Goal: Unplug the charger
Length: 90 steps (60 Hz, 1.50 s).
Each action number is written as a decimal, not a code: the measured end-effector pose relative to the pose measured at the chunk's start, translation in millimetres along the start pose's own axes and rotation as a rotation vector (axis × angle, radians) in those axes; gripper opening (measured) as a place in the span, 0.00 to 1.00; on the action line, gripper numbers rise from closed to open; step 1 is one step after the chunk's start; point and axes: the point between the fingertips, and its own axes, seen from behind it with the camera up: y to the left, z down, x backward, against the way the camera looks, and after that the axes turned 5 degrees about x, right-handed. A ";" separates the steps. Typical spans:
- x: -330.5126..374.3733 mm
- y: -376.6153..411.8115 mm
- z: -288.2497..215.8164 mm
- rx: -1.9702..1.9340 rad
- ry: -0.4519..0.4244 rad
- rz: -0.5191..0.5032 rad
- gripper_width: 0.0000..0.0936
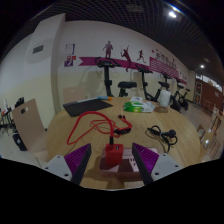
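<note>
Two purple-padded fingers (pixel 78 160) of the tongs (pixel 112 163) stand apart at the near edge of the wooden tabletop (pixel 60 125). Between them sits a small red charger (pixel 114 154), resting on a pale block that looks like a power strip (pixel 118 172); whether it is plugged in cannot be told for certain. A gap shows on either side of the charger, so neither pad presses on it.

Beyond the fingers, a red cable (pixel 92 124) loops across the tabletop and runs toward a small red item (pixel 124 121) further back. To the right of that lies a tangle of black cable (pixel 162 133). A dark flat mat (pixel 87 105) lies at the far left part of the tabletop, and a white container (pixel 163 98) stands at the far right, with a green object (pixel 140 106) just beside it.

Behind the tabletop, exercise machines (pixel 125 82) line a white wall bearing a magenta band (pixel 120 63). Ceiling lights (pixel 173 14) shine overhead.
</note>
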 end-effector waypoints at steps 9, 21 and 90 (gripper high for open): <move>-22.0 1.0 -1.8 -0.010 -0.009 0.015 0.89; -34.7 -6.8 2.8 -0.017 0.004 0.056 0.26; -0.7 -283.3 27.4 -0.013 0.481 0.148 0.92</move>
